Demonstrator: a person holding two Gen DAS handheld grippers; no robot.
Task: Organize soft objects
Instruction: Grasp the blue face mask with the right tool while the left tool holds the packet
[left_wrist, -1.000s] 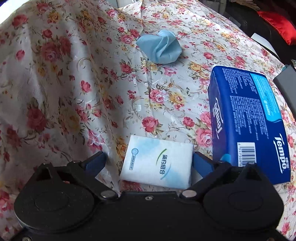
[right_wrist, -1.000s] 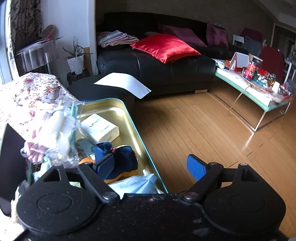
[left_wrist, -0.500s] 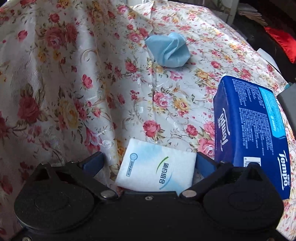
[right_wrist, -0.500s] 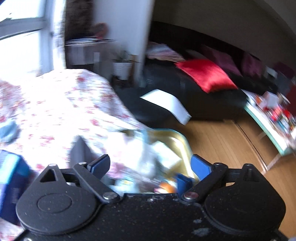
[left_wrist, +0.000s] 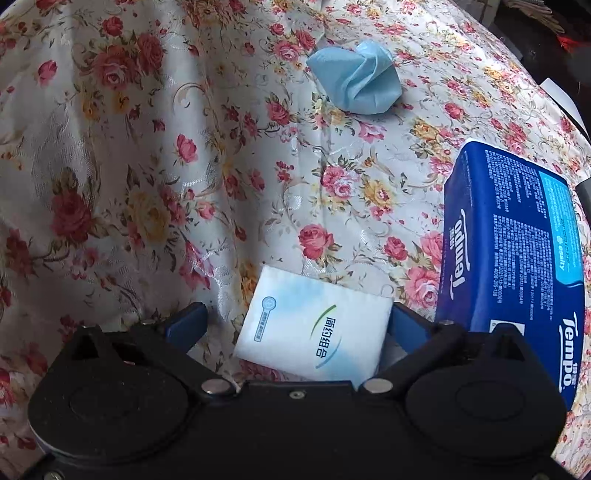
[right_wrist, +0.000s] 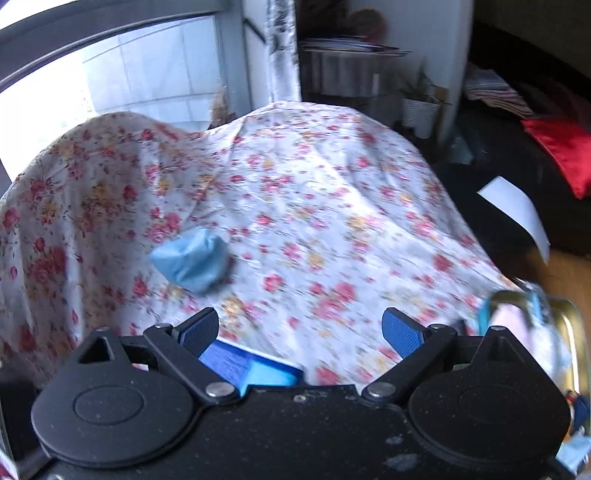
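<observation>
A white tissue packet (left_wrist: 314, 328) lies on the floral cloth (left_wrist: 184, 166), between the fingers of my open left gripper (left_wrist: 295, 325). Its right pad (left_wrist: 404, 325) is close against the packet's edge, while the left pad (left_wrist: 186, 326) stands clear of it. A dark blue Tempo tissue pack (left_wrist: 513, 258) lies just to the right, and a crumpled light blue cloth (left_wrist: 356, 83) sits farther back. My right gripper (right_wrist: 301, 328) hovers open above the floral cloth (right_wrist: 314, 206) with nothing between its fingers. Below it shows a corner of the Tempo pack (right_wrist: 251, 365), and the blue cloth (right_wrist: 192, 264) lies ahead to the left.
A gold tin (right_wrist: 570, 321) with several items in it sits at the cloth's right edge. Beyond are a dark sofa with a red cushion (right_wrist: 561, 147), a white sheet of paper (right_wrist: 517, 210), a potted plant (right_wrist: 421, 103) and a bright window (right_wrist: 110, 74).
My right gripper swung left from above the gold tin to over the floral cloth, and its jaws widened. The left gripper stayed around the white packet, rolling slightly.
</observation>
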